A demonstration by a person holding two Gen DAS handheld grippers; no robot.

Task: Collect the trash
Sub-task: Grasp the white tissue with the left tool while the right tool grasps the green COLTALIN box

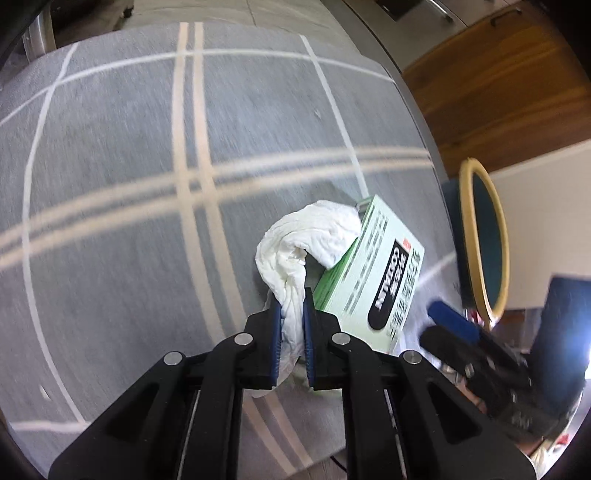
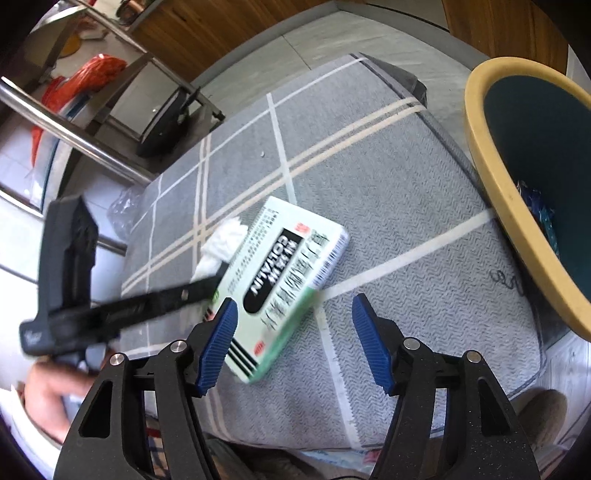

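My left gripper is shut on a crumpled white tissue that drapes over the edge of a light green cardboard box. In the right wrist view the tissue lies behind the box on the grey rug, with the left gripper reaching in from the left. My right gripper is open and empty, just in front of the box; its left pad is near the box's corner.
A bin with a yellow rim and dark teal inside stands at the right edge of the rug, with some blue trash in it; it also shows in the left wrist view. Metal table legs and wooden cabinets stand beyond the rug.
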